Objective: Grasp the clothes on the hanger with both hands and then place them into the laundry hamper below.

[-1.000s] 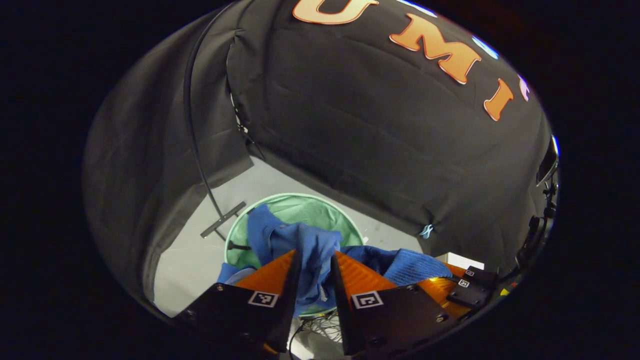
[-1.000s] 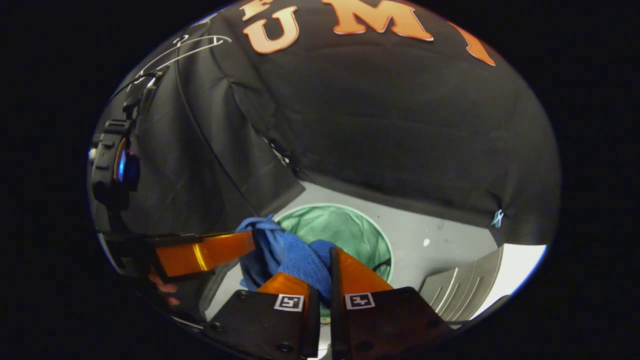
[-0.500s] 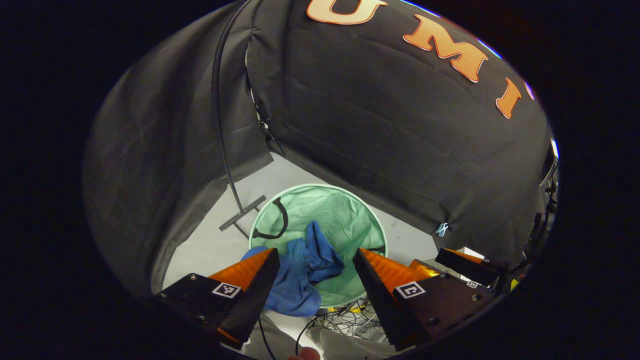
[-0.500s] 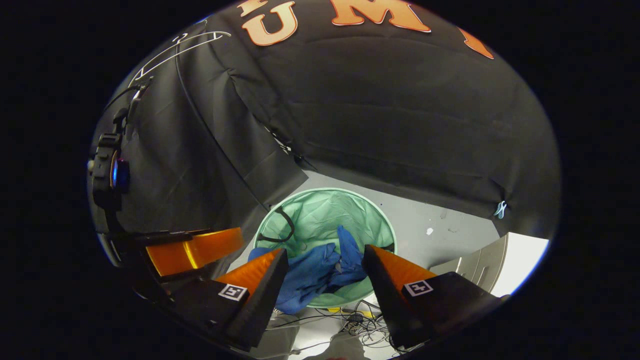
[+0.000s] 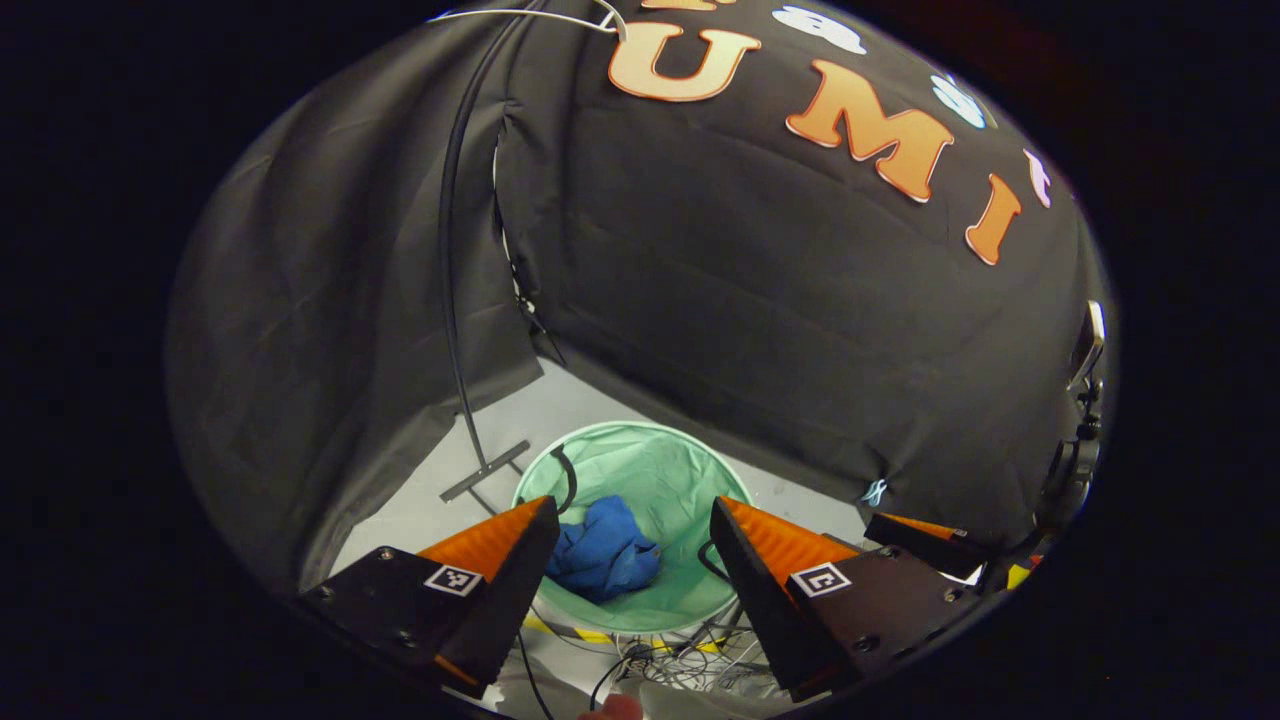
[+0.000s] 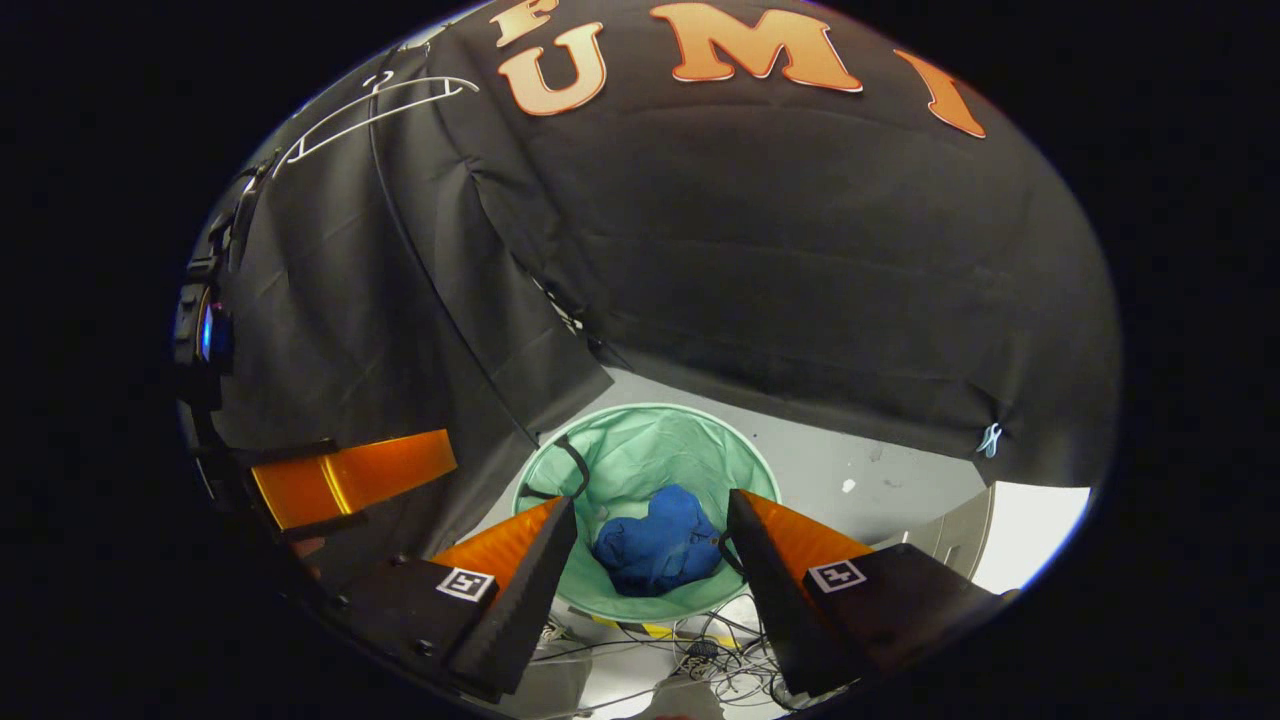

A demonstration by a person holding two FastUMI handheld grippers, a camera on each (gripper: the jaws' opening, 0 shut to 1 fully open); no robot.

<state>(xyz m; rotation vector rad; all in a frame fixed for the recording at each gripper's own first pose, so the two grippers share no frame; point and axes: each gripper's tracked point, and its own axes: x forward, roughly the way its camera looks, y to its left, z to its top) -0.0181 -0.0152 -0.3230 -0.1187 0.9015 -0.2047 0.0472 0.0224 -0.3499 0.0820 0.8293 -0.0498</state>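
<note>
Inside green hamper [image 6: 640,450], crumpled blue clothes [image 6: 660,550], no clear axis

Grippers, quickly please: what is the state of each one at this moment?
Left gripper: open, holding nothing.
Right gripper: open, holding nothing.
The blue clothes lie inside the green hamper, apart from both.

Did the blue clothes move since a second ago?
Yes. The blue clothes dropped from between the fingers above the rim down to the bottom of the green laundry hamper. Both grippers, left and right, are open.
</note>
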